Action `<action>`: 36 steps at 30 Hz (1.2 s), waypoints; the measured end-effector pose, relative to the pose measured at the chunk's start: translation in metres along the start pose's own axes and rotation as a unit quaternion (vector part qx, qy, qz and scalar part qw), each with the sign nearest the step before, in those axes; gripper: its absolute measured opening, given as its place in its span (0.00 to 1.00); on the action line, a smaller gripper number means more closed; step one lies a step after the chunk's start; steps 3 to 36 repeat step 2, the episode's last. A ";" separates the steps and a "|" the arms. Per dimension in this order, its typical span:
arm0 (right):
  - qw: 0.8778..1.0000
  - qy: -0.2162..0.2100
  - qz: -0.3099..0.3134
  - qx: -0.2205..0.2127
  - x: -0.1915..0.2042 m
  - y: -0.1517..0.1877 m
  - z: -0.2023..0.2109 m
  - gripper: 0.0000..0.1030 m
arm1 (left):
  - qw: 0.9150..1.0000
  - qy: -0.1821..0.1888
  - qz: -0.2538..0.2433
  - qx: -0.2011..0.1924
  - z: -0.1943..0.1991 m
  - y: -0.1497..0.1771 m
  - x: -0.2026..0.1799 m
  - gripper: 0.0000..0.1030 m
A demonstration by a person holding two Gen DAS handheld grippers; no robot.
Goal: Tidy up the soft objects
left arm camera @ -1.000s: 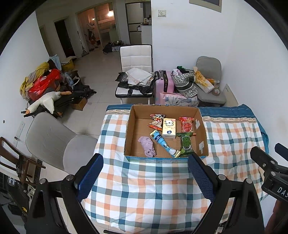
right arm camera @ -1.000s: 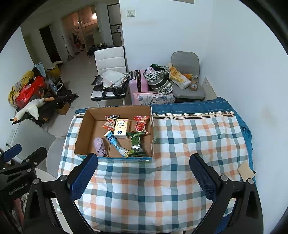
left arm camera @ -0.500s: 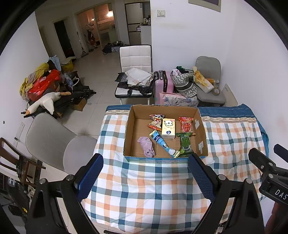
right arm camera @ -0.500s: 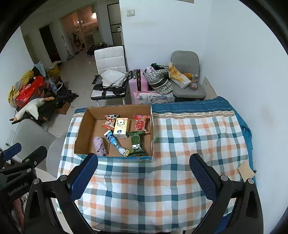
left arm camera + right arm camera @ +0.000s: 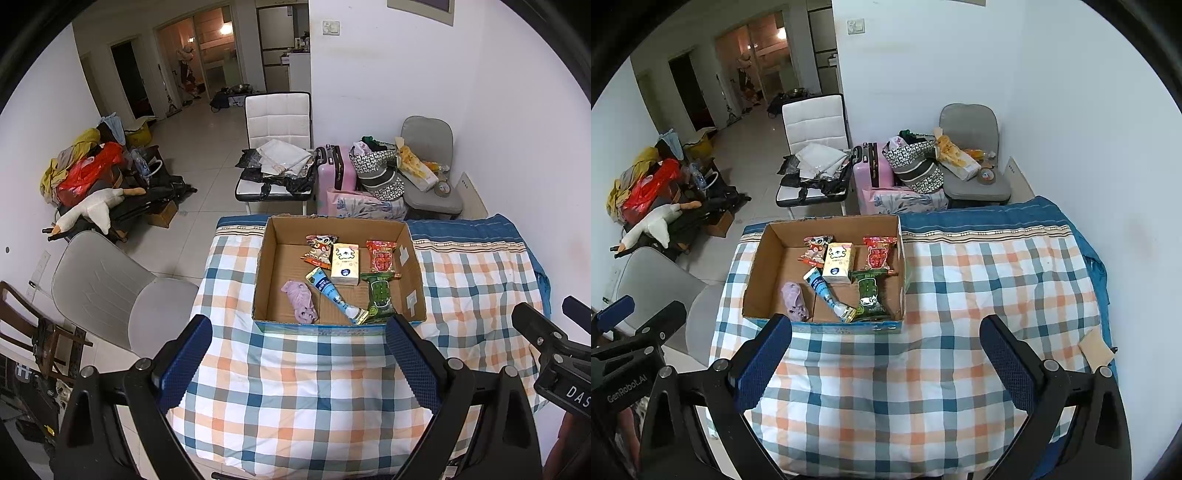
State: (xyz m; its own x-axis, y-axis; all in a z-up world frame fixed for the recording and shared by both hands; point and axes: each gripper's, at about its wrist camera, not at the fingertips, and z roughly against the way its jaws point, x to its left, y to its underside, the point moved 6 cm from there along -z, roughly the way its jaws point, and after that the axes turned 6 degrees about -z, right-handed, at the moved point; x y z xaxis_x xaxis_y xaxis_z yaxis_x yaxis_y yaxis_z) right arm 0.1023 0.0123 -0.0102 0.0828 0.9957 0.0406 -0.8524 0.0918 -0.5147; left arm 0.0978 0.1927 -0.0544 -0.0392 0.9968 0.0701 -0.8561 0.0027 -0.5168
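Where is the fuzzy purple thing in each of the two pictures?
Left wrist view: the purple cloth lies in the cardboard box, near its front-left corner, just right of picture centre.
Right wrist view: the purple cloth is left of centre, same corner of the box.
Shared landmark: the blue tube right beside it.

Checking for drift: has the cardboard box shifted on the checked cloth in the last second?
No. The cardboard box sits against the same checks of the cloth, still beside its blue border.

Goose plush, pink suitcase, chairs.
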 end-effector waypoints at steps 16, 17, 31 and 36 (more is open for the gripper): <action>1.000 0.001 0.002 -0.001 0.000 0.000 0.000 1.00 | 1.000 0.001 -0.001 -0.001 0.000 -0.002 0.000 0.93; 1.000 0.001 0.002 -0.001 0.000 0.000 0.000 1.00 | 1.000 0.001 -0.001 -0.001 0.000 -0.002 0.000 0.93; 1.000 0.001 0.002 -0.001 0.000 0.000 0.000 1.00 | 1.000 0.001 -0.001 -0.001 0.000 -0.002 0.000 0.93; 1.000 0.001 0.002 -0.001 0.000 0.000 0.000 1.00 | 1.000 0.001 -0.001 -0.001 0.000 -0.002 0.000 0.93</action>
